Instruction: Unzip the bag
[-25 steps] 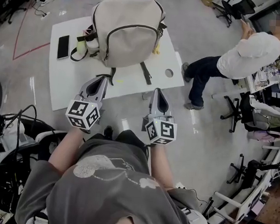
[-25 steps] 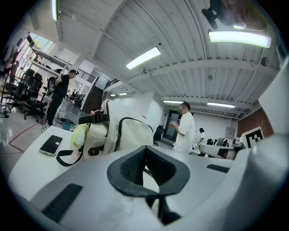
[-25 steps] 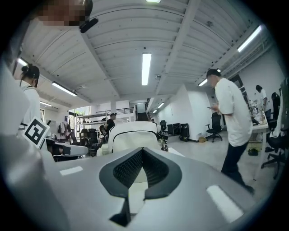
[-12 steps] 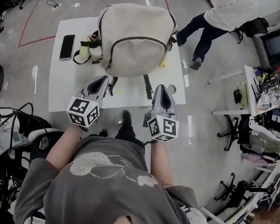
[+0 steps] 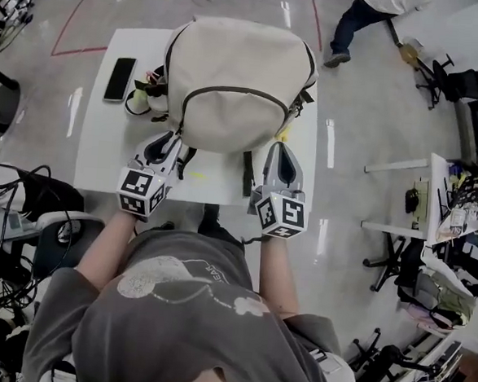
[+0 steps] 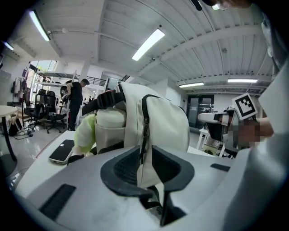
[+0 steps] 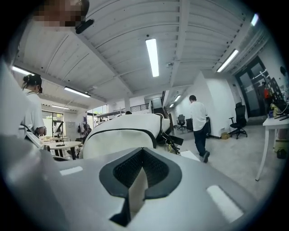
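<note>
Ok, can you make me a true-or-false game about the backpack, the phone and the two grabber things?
1. The backpack sits on the white table. True.
2. The phone lies to the right of the backpack. False: it lies to its left, near the table's far corner.
3. The right gripper has its jaws shut, with nothing in them. True.
4. The left gripper is pulling the zip. False: its jaws stand apart and grip nothing.
5. The backpack's zip looks closed. True.
</note>
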A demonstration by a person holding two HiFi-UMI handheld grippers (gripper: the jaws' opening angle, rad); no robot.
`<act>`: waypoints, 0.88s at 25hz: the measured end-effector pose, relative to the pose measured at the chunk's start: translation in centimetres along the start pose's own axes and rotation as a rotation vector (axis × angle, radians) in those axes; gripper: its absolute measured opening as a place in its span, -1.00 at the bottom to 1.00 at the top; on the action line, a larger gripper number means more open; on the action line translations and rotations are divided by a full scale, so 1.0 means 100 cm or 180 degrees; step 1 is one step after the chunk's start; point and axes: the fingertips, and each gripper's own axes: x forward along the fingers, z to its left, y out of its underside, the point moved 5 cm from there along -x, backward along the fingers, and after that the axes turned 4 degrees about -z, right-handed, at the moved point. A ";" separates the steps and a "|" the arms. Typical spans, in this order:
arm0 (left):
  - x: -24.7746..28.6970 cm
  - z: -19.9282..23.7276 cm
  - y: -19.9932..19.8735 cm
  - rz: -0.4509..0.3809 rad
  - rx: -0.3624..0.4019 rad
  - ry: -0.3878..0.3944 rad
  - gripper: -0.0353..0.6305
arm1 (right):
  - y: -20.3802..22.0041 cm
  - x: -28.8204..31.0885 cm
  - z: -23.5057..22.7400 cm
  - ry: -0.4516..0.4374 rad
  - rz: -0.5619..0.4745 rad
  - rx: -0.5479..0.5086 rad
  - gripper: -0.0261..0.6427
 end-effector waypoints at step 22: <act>0.028 -0.004 0.011 0.0064 0.0131 -0.0645 -0.79 | 0.009 0.046 -0.056 -0.0948 0.0275 -0.0015 -0.92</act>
